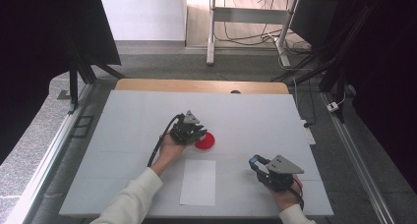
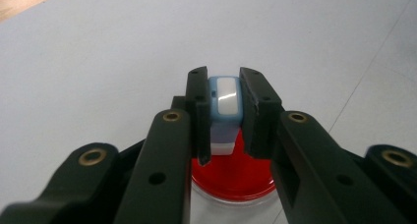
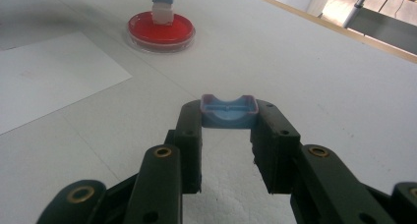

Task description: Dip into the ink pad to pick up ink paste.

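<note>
A small blue-and-white block [image 2: 224, 98] is clamped between the jaws of my left gripper [image 2: 223, 76], which is shut on it. Its white lower end [image 3: 162, 13] rests on the red surface of a round clear dish [image 3: 161, 30]. In the high view, the left gripper [image 1: 196, 135] is over the dish [image 1: 206, 143] near the table's middle. My right gripper [image 3: 228, 108] is shut on a shallow blue cap [image 3: 228, 112], held just above the table. In the high view, the right gripper [image 1: 256, 164] is at the front right.
A white sheet of paper [image 1: 198, 182] lies on the white tabletop [image 1: 123, 135] between the two hands, in front of the dish. A wooden strip [image 1: 196, 85] runs along the table's far edge. Frame legs and cables stand on the floor behind.
</note>
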The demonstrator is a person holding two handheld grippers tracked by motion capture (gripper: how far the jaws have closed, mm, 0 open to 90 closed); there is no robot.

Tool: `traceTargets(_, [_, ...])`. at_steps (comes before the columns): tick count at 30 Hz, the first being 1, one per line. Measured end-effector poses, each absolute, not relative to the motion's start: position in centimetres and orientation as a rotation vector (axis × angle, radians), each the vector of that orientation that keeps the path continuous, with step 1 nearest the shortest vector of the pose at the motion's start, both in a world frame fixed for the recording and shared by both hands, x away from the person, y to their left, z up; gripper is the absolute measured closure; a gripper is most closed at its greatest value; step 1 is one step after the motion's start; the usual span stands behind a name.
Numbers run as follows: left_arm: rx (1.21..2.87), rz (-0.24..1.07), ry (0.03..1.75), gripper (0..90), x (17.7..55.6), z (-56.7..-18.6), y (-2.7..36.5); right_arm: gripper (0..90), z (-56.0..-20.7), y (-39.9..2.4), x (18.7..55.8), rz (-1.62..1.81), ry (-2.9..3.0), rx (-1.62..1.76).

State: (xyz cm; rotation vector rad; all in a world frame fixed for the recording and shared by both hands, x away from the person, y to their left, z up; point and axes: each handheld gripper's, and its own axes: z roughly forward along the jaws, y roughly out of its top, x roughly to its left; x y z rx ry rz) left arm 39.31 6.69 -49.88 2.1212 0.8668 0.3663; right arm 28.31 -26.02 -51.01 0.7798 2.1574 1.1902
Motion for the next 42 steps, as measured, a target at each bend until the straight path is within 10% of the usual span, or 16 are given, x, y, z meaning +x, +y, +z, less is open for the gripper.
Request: traceTargets(42, [2.163,0.391,0.850,75.5,39.23,-50.23,6.29,65.5,-51.07,-25.86,28.23,1.196,2.157,0.775])
